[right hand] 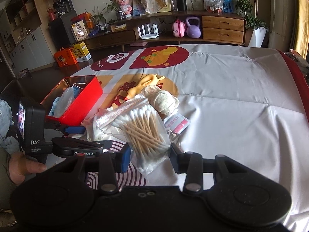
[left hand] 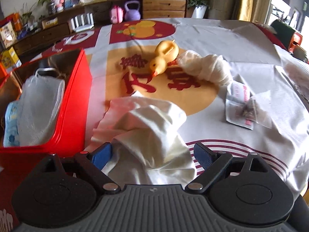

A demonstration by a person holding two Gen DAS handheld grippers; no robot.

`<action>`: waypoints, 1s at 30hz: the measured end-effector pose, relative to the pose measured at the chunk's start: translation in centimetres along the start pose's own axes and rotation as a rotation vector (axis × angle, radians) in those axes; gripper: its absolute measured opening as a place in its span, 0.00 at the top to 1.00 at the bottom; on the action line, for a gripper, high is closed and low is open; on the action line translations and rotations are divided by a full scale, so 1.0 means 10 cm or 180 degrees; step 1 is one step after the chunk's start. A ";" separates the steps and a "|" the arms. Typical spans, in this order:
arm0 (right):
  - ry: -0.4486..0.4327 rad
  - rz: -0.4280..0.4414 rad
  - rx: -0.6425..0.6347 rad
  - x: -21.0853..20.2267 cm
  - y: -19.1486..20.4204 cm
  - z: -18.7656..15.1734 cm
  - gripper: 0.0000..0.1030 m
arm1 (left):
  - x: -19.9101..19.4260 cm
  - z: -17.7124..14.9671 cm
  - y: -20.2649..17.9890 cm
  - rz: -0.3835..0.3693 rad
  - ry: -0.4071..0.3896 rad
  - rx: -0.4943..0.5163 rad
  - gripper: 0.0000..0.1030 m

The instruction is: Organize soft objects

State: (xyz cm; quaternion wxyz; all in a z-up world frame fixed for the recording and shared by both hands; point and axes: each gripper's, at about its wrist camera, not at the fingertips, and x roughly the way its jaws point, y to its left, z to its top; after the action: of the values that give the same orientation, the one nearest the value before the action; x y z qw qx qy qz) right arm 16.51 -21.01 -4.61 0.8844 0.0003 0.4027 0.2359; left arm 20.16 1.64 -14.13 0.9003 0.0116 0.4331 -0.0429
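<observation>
Through the left wrist view I am holding the left gripper (left hand: 152, 154) wide open over the white cloth (left hand: 152, 127), which is lying crumpled between the blue pads, neither of them pressing it. The cloth is running away from me toward the middle of the table (left hand: 241, 44), its long axis roughly along my fingers. The red box (left hand: 77, 89) is sitting just beside it to the left, near the table's left edge, already carrying soft items. The yellow duck (left hand: 164, 58) and the gauze roll (left hand: 210, 69) are lying further out, touching.

Through the right wrist view I am gripping the bag of cotton swabs (right hand: 143, 129) in the right gripper (right hand: 150, 154), raised over the near edge. The left gripper (right hand: 77, 133) is nearer the red box (right hand: 81, 104), so I judge the cloth is its next pick.
</observation>
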 end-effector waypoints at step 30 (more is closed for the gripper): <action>-0.0094 0.0011 -0.0112 -0.09 0.29 0.13 0.60 | -0.68 0.21 0.44 -0.0118 -0.0546 -0.0462 0.89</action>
State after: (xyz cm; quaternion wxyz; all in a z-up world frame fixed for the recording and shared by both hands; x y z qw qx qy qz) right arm 15.65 -18.56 -2.54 0.8897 -0.0111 0.3854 0.2443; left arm 17.89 6.38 -7.58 0.9316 -0.0653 0.3565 -0.0289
